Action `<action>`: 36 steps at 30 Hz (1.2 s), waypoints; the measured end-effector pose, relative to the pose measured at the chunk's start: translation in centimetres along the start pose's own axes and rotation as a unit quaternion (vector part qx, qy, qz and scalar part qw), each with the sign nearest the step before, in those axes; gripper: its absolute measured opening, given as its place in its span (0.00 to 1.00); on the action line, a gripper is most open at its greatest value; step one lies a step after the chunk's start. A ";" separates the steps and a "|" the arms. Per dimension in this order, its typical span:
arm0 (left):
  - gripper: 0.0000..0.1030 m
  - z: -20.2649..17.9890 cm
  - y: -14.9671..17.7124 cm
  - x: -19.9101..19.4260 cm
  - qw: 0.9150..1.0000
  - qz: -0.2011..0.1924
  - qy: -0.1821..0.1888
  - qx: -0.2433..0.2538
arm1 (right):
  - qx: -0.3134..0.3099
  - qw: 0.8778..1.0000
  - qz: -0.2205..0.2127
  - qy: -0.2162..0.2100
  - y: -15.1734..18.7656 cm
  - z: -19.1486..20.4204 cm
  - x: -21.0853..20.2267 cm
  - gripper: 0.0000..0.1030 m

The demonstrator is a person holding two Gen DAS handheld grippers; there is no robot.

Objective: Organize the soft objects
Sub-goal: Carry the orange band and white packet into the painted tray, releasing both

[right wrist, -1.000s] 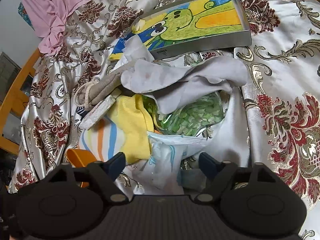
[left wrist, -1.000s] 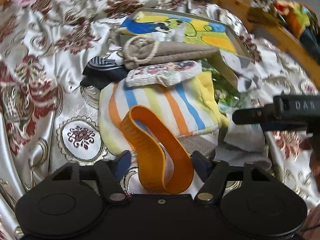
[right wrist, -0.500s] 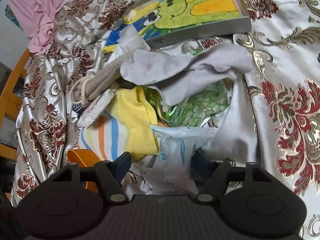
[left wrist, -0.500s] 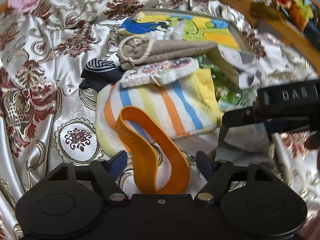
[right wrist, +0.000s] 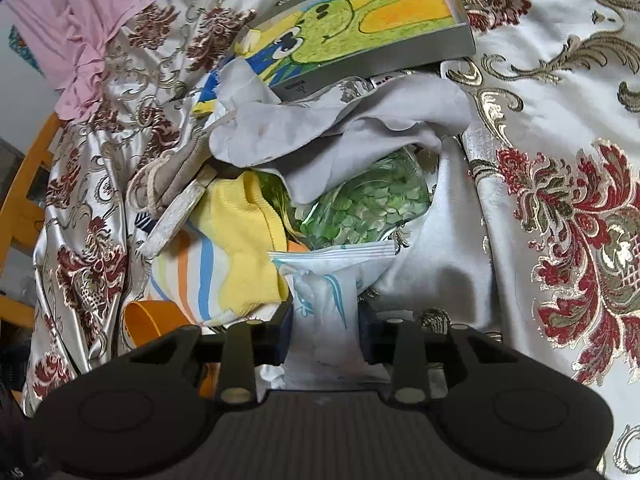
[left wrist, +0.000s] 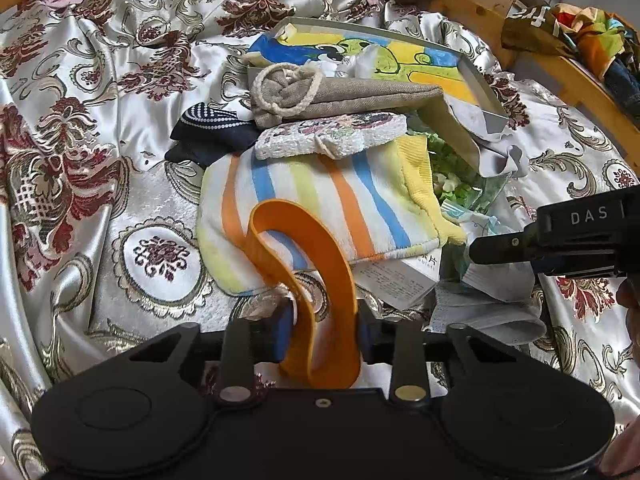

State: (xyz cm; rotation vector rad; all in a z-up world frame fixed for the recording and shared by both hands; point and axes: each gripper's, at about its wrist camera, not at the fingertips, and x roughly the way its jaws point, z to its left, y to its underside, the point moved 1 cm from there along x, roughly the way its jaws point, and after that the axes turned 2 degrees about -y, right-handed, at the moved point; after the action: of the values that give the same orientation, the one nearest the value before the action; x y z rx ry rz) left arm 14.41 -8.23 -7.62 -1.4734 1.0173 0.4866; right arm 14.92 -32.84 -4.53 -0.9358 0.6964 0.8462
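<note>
A pile of soft things lies on a patterned satin bedspread [left wrist: 88,128]. My left gripper [left wrist: 322,330] is shut on an orange rubber band loop [left wrist: 316,264] that arches up in front of a striped towel [left wrist: 320,204]. My right gripper [right wrist: 323,332] is shut on a white and blue plastic packet [right wrist: 326,292]; its body shows at the right of the left wrist view [left wrist: 568,236]. Behind lie a green leaf-print bag [right wrist: 368,204], a grey cloth [right wrist: 340,136], a beige drawstring pouch [left wrist: 320,92], a white embroidered pad [left wrist: 332,134] and a dark dotted cloth [left wrist: 212,132].
A flat box with a cartoon picture [right wrist: 360,28] lies at the back of the pile. A pink cloth [right wrist: 72,24] lies far left. A wooden bed frame [left wrist: 592,88] carries colourful clothes [left wrist: 592,36] at the far right. A printed leaflet [left wrist: 396,280] lies under the towel.
Both grippers have closed: the left on the orange band, the right on the white and blue packet. The right gripper has moved in toward the pile.
</note>
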 end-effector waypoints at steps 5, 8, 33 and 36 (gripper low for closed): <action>0.15 -0.8 0.6 -0.6 1.000 -0.012 0.005 0.027 | 0.003 1.000 -0.017 -0.020 -0.1 -0.2 -0.9 0.32; 0.12 -0.8 0.8 -0.7 0.999 -0.016 0.009 0.027 | 0.009 0.999 -0.029 -0.035 0.3 -0.4 -1.7 0.32; 0.11 -7.0 4.0 -12.7 0.979 -0.180 0.083 0.053 | 0.007 0.956 -0.257 -0.141 7.7 -3.5 -12.2 0.33; 0.11 -7.6 3.8 -13.3 0.979 -0.184 0.073 0.057 | 0.013 0.950 -0.271 -0.156 7.4 -3.9 -12.5 0.33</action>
State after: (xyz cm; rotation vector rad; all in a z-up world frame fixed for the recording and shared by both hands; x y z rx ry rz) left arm 2.34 -10.99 2.21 -1.5662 0.8425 0.0553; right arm 1.82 -37.72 0.99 -0.8825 0.1550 0.4739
